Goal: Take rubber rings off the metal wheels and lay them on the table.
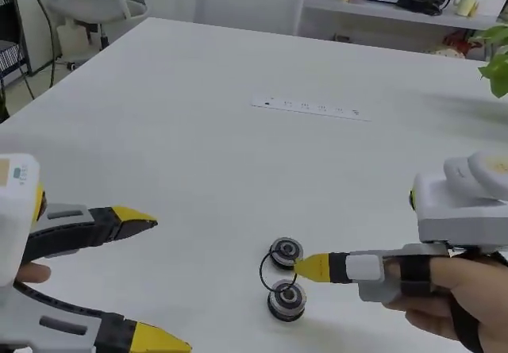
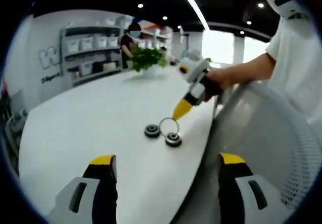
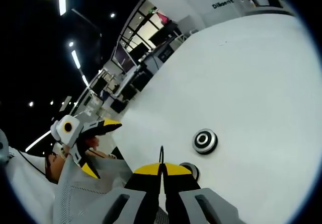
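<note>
1. Your right gripper (image 1: 305,267) had its jaws closed on the thin black rubber ring (image 1: 262,270). You pinched it at one side, so the rest of the loop hung free beyond the yellow tips.
2. The ring stood as an open loop between the two metal wheels. In the left gripper view it rose upright above them, so it looked to be off any wheel groove. I cannot tell whether its lower edge touched the table (image 1: 238,155).
3. The far wheel (image 1: 286,251) and the near wheel (image 1: 287,299) lay flat on the table, just beside each other near your edge. Each showed a dark band round its rim, which may be more rings, but they were too small to be sure.
4. Your left gripper (image 1: 155,282) had its jaws spread wide with nothing between them. It was well apart from the wheels, on your left. That placement suited a standby role, ready to steady a wheel while the right one pulled.
5. Holding the ring by one edge made sense for setting it down. The next move would probably be to carry it to bare table clear of the wheels and release it there. A ring this thin could cling to a jaw or catch on a wheel.
</note>
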Demonstrator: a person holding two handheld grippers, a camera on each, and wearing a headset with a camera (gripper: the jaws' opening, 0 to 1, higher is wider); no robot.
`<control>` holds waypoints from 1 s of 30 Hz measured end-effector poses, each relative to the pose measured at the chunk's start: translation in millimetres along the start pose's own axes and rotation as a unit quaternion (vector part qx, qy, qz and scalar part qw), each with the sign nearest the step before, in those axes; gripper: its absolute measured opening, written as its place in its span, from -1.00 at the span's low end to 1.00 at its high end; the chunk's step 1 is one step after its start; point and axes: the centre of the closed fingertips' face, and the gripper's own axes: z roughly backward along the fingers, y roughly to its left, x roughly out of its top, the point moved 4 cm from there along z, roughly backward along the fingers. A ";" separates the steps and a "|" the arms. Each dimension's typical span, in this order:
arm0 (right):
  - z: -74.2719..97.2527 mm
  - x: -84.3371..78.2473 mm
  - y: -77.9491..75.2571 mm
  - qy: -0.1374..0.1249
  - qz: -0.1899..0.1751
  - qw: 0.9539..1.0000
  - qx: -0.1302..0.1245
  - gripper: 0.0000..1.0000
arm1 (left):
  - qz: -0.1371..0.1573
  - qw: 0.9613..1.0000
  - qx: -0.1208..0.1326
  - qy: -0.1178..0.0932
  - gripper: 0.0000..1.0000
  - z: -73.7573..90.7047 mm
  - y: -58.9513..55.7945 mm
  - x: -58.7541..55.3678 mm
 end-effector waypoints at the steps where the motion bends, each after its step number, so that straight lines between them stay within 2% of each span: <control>1: 0.2 1.4 1.1 -0.003 0.001 1.000 0.002 -1.00 | 0.003 1.000 0.002 -0.001 0.68 0.3 0.5 0.0; 8: -3.6 5.6 11.8 -0.012 0.005 1.000 0.016 -1.00 | -0.001 1.000 0.008 -0.006 0.69 1.0 1.0 1.7; 13: -11.0 6.7 18.8 -0.014 0.004 1.000 0.026 -1.00 | -0.002 1.000 0.001 -0.004 0.65 0.5 -1.3 1.2; 16: -18.9 3.8 21.7 -0.003 0.008 1.000 0.028 -1.00 | -0.006 1.000 0.003 -0.003 0.64 0.4 -1.0 1.3; 21: -27.7 2.0 23.1 0.016 0.021 0.999 0.025 -1.00 | 0.002 1.000 0.005 -0.015 0.62 1.6 0.2 3.9; 30: -50.8 -2.2 24.6 0.053 0.050 0.997 0.015 -1.00 | -0.002 1.000 0.011 -0.011 0.61 1.8 1.7 2.8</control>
